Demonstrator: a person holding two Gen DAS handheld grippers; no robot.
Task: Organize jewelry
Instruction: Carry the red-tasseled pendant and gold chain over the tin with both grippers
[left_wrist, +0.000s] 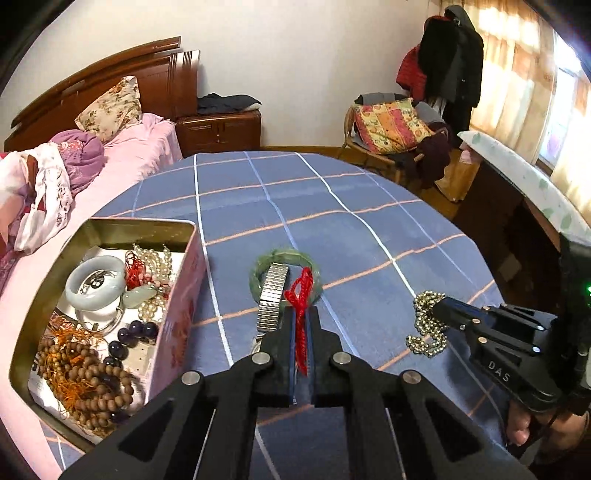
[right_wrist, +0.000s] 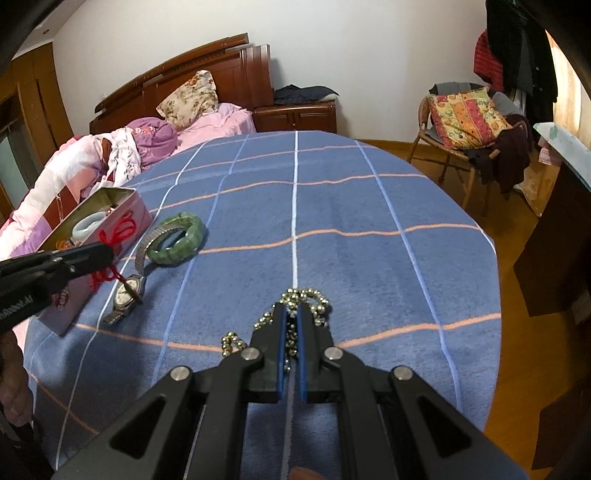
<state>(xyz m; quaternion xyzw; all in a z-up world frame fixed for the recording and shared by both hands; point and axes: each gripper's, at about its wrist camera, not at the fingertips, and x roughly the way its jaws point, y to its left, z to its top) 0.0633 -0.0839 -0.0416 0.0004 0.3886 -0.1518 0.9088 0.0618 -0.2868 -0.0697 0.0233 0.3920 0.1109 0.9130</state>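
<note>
My left gripper (left_wrist: 303, 325) is clenched on a red cord (left_wrist: 301, 310), which runs up between the blue pads and loops out past the tips. My right gripper (right_wrist: 291, 325) is clamped on a gold bead chain (right_wrist: 306, 299); part of the chain trails on the blue checked cloth (right_wrist: 369, 206) just left of my right fingers. So two pieces are in hand but neither is yet in the box.

Just beyond and left of my left fingertips lies a wristwatch with a silver stretch band (left_wrist: 271, 299), its band resting across a green jade bangle (left_wrist: 284, 258). Both remain on the cloth and, I judge, still need putting away.

To the left of my left gripper stands the pink tin box (left_wrist: 177, 295), open. It already holds a pale jade bangle (left_wrist: 94, 286), pearls (left_wrist: 155, 266), dark purple beads (left_wrist: 133, 332) and brown wooden beads (left_wrist: 92, 380), so I reckon the job is well past halfway.

The tin's near wall and the watch lie along my left hand's way to the opening. Farther off are a bed with pink sheets (left_wrist: 140, 147), a nightstand (left_wrist: 218, 129) and a chair with a patterned cushion (left_wrist: 391, 122).
</note>
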